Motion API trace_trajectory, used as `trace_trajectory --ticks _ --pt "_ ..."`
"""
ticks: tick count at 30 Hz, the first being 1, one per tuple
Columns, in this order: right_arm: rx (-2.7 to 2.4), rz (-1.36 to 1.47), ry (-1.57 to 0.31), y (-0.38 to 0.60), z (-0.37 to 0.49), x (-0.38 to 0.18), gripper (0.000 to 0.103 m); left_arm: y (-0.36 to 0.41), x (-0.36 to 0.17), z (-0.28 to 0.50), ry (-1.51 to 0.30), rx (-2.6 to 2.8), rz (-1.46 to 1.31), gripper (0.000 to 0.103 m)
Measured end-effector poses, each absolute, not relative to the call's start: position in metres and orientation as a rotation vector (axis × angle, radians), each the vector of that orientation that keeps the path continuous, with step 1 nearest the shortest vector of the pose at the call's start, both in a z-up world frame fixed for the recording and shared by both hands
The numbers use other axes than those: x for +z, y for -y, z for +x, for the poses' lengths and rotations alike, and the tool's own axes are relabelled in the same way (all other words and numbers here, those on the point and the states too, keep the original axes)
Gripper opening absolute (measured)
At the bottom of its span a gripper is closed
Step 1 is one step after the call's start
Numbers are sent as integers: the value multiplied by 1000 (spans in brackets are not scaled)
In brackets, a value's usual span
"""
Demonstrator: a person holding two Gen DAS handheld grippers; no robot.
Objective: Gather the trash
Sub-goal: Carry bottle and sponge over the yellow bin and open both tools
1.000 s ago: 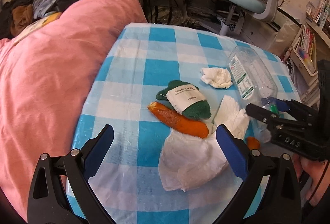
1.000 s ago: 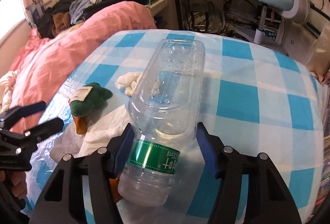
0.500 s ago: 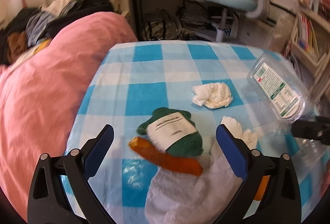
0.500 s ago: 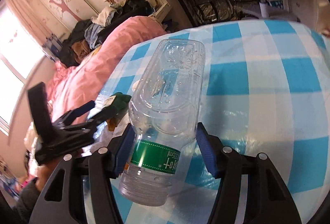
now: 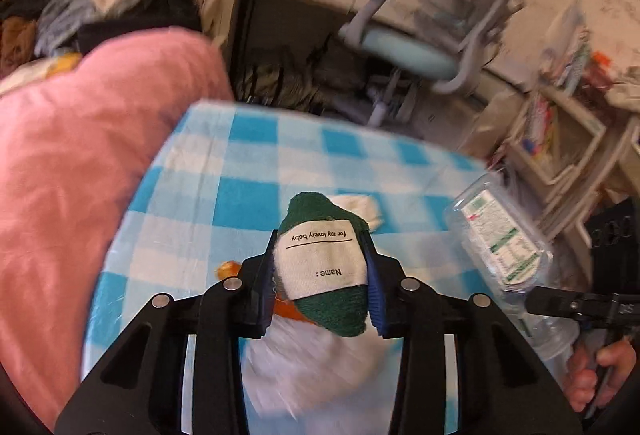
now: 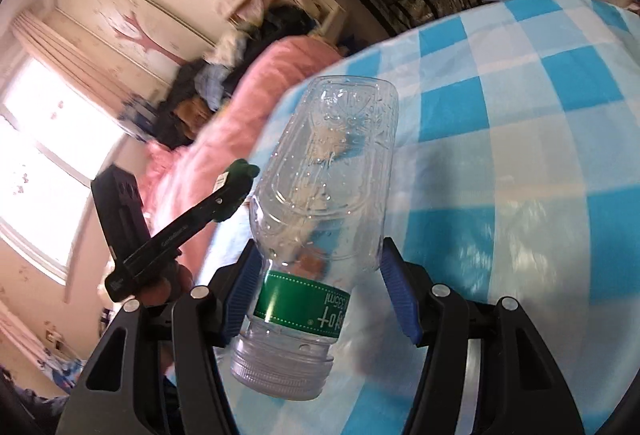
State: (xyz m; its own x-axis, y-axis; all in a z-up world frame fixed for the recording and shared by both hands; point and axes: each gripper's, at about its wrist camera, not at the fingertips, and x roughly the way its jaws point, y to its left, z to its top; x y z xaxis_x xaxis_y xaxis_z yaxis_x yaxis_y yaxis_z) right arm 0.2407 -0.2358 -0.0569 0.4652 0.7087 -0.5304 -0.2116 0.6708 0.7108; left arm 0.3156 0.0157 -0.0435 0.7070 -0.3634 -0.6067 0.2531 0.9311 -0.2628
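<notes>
Your left gripper has just closed on the green sock, tag reading "for my lovely baby" and "Name :", lifted above the checked table. Your right gripper clamps the clear bottle, green label band, off the table.

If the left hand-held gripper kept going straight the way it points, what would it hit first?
Probably the crumpled white tissue on the checked tablecloth, just beyond the green cloth clamped in the left hand-held gripper, whose jaws have just been closing. Depth is unclear; it might pass over it.

Far checked tablecloth bare; pink bedding along left.
</notes>
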Motion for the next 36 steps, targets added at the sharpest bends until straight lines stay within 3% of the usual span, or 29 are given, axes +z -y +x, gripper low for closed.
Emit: trace_trajectory --ticks 7,16,24,31,33,36 --pt "712 516 -779 214 134 4 59 -19 18 200 -639 -375 -253 36" --pt "757 526 -1027 173 18 -62 59 -20 -34 49 -897 -302 -366 37" --pt "709 411 -1267 136 0 -113 59 -18 -103 18 -1097 -196 -392 40" --pt "617 340 -1389 129 2 -142 60 -12 -149 20 -1280 -126 -367 55" --pt "591 329 -1417 129 3 -148 65 -11 -151 18 -1278 -117 -345 56" --pt "578 333 -1384 135 4 -140 69 -11 -139 18 -1228 -97 -309 67"
